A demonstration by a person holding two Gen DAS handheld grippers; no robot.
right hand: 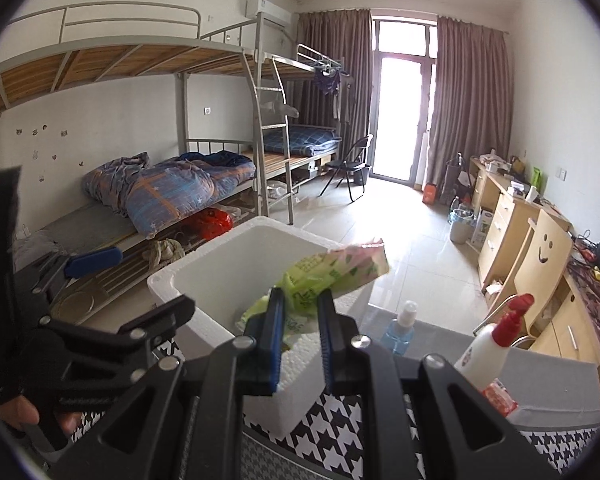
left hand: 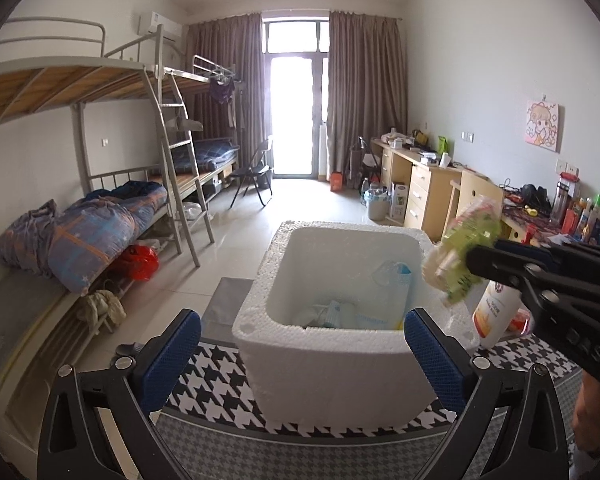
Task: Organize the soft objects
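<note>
Near my left gripper (left hand: 302, 354): jaws spread wide, nothing between the blue pads, straddling the near wall of the white foam box (left hand: 284, 344). The box sits on a houndstooth cloth (left hand: 216, 376).

My right gripper (right hand: 298, 340): clenched on a green-and-pink soft packet (right hand: 332, 276), pads pinching its lower end. The packet hangs at the box's rim, its far end tilted up and out past the wall; in the left wrist view it is blurred, so I cannot tell whether it touches the foam.

Inside the box: a few pale blue-and-white packets (left hand: 384, 300) already lying against the far wall and floor.

Just right of the box: a white spray bottle with red trigger (right hand: 496, 344), a small blue bottle (right hand: 400, 330) behind it.

Farther off: bunk beds (right hand: 160, 120) with rumpled quilt, a folding chair (right hand: 350, 168), desks (right hand: 512, 216) along the right wall, curtained glass door (right hand: 402, 116) at the end.
</note>
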